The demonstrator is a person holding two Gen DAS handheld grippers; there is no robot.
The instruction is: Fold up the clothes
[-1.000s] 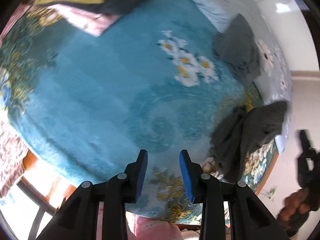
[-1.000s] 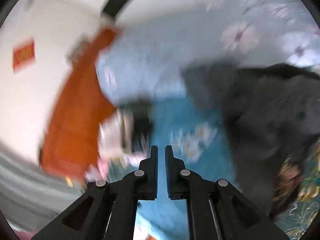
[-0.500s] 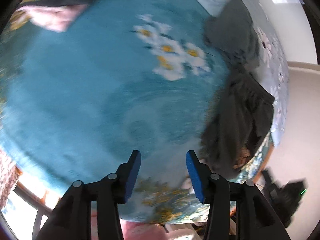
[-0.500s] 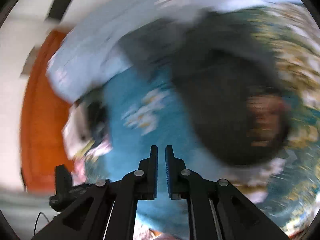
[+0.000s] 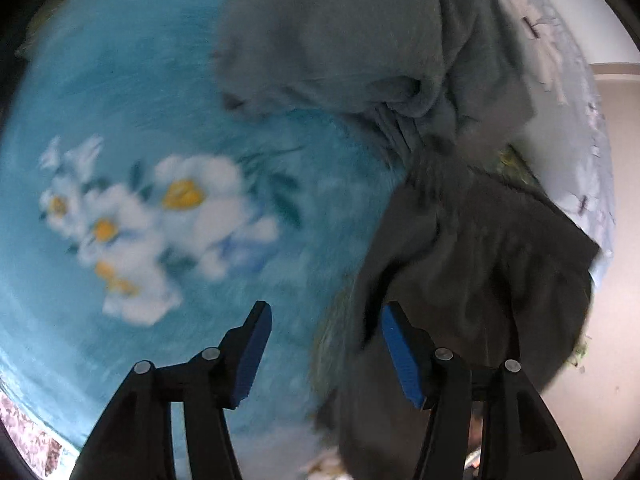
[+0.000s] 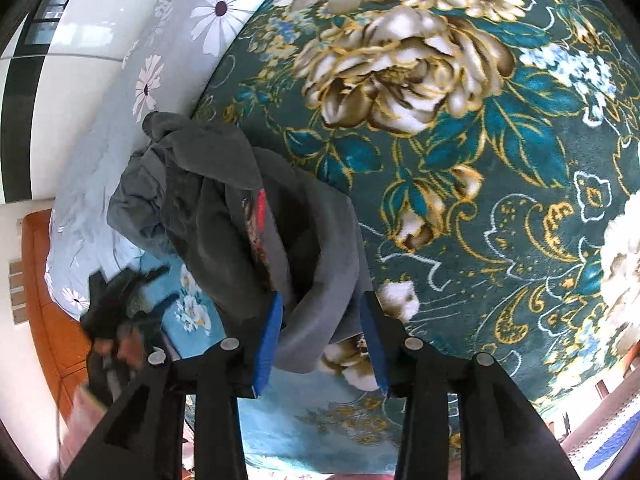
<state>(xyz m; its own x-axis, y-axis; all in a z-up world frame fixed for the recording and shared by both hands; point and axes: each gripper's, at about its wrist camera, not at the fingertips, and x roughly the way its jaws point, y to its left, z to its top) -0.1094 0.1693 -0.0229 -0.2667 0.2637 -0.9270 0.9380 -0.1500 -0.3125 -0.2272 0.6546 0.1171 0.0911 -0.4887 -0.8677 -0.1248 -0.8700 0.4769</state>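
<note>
A crumpled dark grey garment (image 6: 240, 236) lies on the floral blanket (image 6: 460, 140), with a red and brown print showing in its folds. My right gripper (image 6: 324, 340) is open, its blue pads on either side of the garment's near hem. In the left wrist view the same dark garment (image 5: 472, 272) lies at the right, beside a lighter grey garment (image 5: 352, 32) further off. My left gripper (image 5: 324, 344) is open above the blanket (image 5: 120, 100), its right pad over the dark garment's edge.
A pale blue daisy-print sheet (image 6: 120, 120) lies beyond the garments. An orange wooden bed frame (image 6: 44, 280) stands at the far left. The other gripper and hand (image 6: 116, 312) show blurred at the left of the right wrist view.
Both grippers have moved in close to the dark grey garment. The right gripper has opened from shut. The left gripper has opened wider.
</note>
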